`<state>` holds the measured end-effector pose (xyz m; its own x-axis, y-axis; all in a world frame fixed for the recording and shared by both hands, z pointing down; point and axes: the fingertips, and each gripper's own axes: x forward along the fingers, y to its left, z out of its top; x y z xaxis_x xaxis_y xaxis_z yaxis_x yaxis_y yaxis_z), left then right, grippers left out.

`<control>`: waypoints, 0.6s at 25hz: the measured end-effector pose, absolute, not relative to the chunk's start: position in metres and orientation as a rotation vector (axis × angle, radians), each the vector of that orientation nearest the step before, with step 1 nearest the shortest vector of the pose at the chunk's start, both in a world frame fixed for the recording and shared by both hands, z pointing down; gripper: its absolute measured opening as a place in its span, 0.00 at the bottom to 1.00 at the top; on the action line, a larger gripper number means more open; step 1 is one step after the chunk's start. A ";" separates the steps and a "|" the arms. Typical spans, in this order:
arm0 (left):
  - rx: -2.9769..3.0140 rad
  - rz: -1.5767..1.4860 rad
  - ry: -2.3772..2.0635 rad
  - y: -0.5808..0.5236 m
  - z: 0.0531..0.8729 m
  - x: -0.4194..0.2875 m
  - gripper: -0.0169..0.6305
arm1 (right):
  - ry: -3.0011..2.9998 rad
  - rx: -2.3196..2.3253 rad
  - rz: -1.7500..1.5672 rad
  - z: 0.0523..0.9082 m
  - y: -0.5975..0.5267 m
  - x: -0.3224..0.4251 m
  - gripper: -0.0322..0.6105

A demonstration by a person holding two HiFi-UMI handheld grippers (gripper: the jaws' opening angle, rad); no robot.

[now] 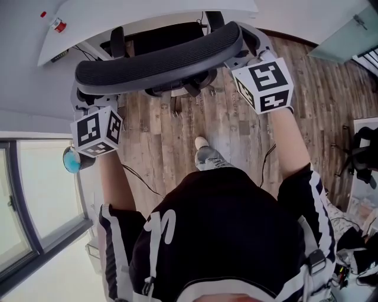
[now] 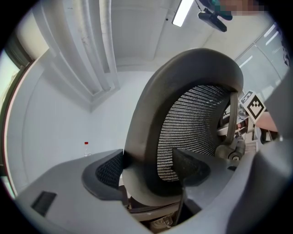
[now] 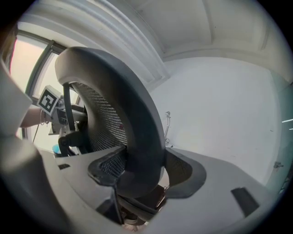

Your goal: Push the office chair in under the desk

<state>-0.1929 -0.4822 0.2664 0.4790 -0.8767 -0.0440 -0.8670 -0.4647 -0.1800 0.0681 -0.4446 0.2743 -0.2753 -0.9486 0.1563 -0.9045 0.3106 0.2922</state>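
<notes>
Both tongs shut on the chair. My left tongs (image 2: pixel 151 167) grip the left side of the office chair (image 1: pixel 159 59) backrest, rim pinched between both pads. My right tongs (image 3: pixel 139 171) grip the right side the same way. The chair stands on the wood floor (image 1: pixel 171 130) at the far side, seat partly beneath the white desk (image 1: pixel 118 15), backrest nearer me. My shoe (image 1: pixel 207 154) is near, behind the chair

head camera looks steeply down over the person (image 1: pixel 218 236) onto the chair backrest (image 1: pixel 159 59). cameras on the left tongs (image 2: pixel 149 164) and right tongs (image 3: pixel 144 167) face it close up, from opposite ends.
</notes>
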 end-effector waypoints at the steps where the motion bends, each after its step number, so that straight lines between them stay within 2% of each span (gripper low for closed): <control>1: -2.542 -0.077 1.519 -0.484 0.266 -0.195 0.53 | -2.289 1.660 -0.209 0.275 -0.446 0.065 0.47; 6: -2.513 -0.067 1.555 -0.495 0.267 -0.209 0.53 | -2.393 1.524 -0.107 0.279 -0.456 0.047 0.47; 15: -2.469 -0.053 1.629 -0.516 0.268 -0.233 0.50 | -2.447 1.519 -0.160 0.280 -0.464 0.017 0.46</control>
